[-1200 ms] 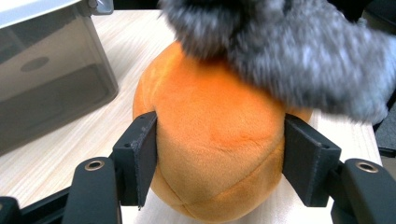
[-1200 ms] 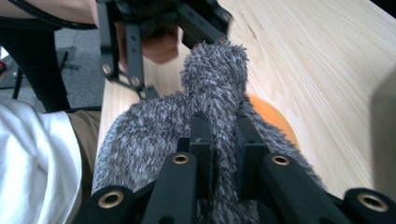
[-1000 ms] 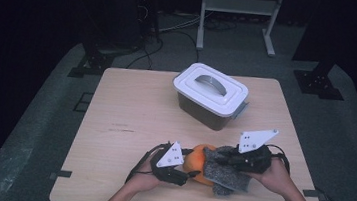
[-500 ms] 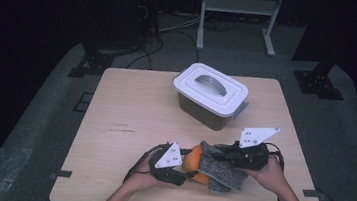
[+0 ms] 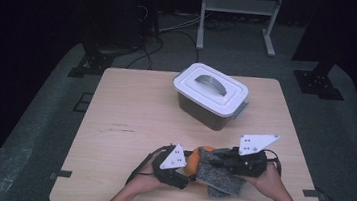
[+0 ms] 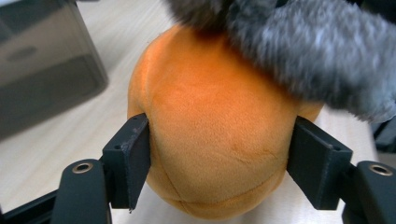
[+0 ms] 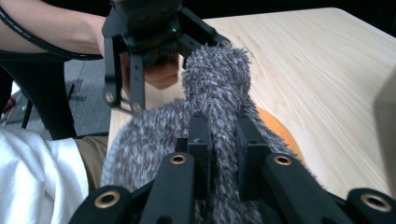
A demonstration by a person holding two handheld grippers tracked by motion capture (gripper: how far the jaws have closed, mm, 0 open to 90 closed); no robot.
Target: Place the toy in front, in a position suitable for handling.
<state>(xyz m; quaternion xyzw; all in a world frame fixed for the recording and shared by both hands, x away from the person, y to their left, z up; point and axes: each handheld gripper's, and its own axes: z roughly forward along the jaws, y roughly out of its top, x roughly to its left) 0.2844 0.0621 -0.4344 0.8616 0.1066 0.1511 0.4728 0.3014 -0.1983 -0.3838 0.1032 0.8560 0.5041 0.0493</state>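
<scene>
Our forearms enter low at the near table (image 5: 128, 125) edge, hands close together. Our left gripper (image 5: 179, 173) has just been opening; its jaws flank the orange ball (image 6: 215, 140), the right jaw seemingly clear of it. Our right gripper (image 7: 223, 140) pinches the grey sock (image 7: 210, 98), which drapes over the ball, hiding its top.

The high view was dim and soft, light falling from overhead on the table (image 5: 129, 120) while the floor around it sank into black. No glare showed on the box (image 5: 210, 96) lid. In the left gripper view the grey sock (image 6: 308, 51) was blurred. The right gripper view was bright, its near jaws soft.
</scene>
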